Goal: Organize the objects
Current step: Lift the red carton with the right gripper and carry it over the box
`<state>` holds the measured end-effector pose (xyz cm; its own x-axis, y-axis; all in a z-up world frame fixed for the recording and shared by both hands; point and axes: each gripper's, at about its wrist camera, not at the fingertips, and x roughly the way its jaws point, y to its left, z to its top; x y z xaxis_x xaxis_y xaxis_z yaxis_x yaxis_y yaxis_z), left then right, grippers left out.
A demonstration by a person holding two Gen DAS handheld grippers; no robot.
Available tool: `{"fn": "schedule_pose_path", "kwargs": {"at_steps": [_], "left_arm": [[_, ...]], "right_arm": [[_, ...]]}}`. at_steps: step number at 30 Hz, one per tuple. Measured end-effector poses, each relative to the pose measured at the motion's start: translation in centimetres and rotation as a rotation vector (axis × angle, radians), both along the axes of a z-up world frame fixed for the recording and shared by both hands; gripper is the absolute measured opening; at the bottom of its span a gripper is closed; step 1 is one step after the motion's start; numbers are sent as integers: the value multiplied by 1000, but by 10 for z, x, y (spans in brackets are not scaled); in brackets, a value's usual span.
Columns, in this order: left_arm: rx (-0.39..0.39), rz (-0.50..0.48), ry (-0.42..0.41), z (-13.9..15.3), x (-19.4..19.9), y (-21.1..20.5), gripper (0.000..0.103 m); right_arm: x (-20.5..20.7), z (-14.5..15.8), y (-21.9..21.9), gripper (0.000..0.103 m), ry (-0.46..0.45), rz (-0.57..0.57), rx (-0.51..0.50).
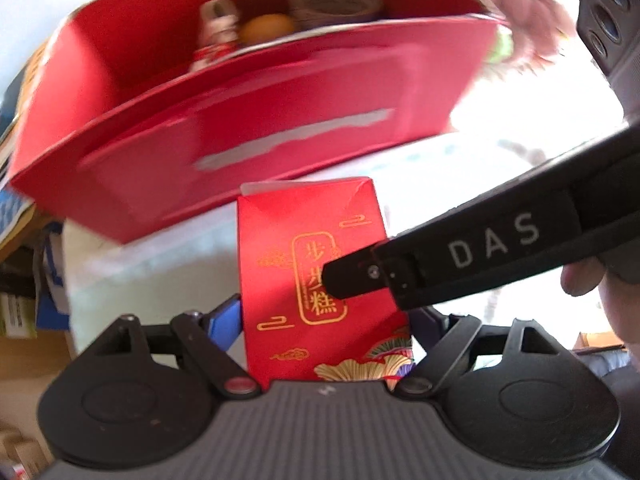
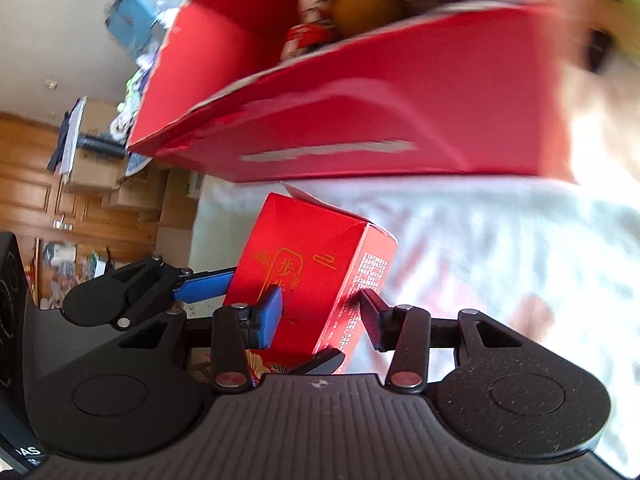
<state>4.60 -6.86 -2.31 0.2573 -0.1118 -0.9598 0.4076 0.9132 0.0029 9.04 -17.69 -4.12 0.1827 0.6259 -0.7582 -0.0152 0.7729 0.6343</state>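
The left gripper (image 1: 324,316) is clamped on the small red carton (image 1: 316,272), the right gripper (image 2: 320,316) spread loosely around it, so next comes lifting it into the open red box (image 1: 248,128) just ahead.

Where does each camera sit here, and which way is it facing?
Left wrist: sits on the left gripper, looking forward along its jaws, shut on the small red carton, toward the big red box; the right gripper's finger crosses the carton, and a thumb shows.
Right wrist: sits on the right gripper, looking at the carton from its corner; jaws apart around it, left gripper at left.
Shared: carton, red box holding an orange, white cloth.
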Motion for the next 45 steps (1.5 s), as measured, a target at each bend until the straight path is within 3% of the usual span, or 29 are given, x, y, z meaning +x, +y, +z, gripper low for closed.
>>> {"fn": "schedule_pose_path", "kwargs": {"at_steps": [12,24,31,38,45], "left_arm": [[5,-314,-57,12,-17,-109,84],[-39,-546,-205,47,-33,-180,84],[-101,-532,-326,93,-10,-181,83],[-115,-419,-465,131,24,-145,83],[-116,-265,-482,142,56,-88,83]], "right_arm": [[-53,15,-88,48,-15,-235,-41],[-89,57,-143,48,-144,-425,-176],[-72,98,-134,48,-291,-470,-185],[-28,127,-107,46,-413,-397,-159],[23,146,-65,44,-513,-286,-145]]}}
